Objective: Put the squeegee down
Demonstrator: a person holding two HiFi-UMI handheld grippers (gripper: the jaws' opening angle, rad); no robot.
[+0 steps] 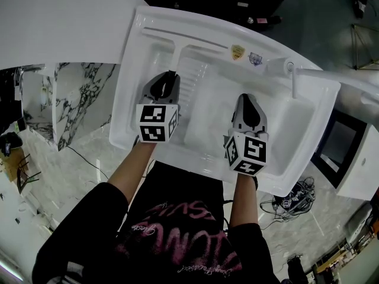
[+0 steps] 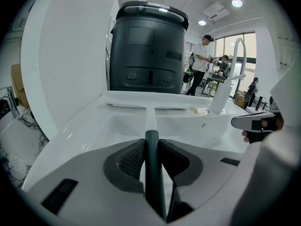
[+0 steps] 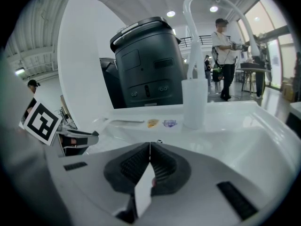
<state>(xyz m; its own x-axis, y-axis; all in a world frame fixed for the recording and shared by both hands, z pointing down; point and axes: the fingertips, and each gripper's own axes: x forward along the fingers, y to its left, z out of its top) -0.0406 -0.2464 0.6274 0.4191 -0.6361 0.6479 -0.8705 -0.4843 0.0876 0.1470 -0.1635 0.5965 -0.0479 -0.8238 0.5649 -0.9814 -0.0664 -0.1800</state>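
Now, side by side over the sink [image 1: 299, 126], left gripper [image 1: 171, 76] clamps the squeegee [image 1: 177, 53]; right gripper [image 1: 246, 98] has jaws together.

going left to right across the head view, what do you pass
marble-patterned surface → left gripper, shut on the squeegee handle → right gripper, jaws together → white faucet. All but the marble lie over the white sink.
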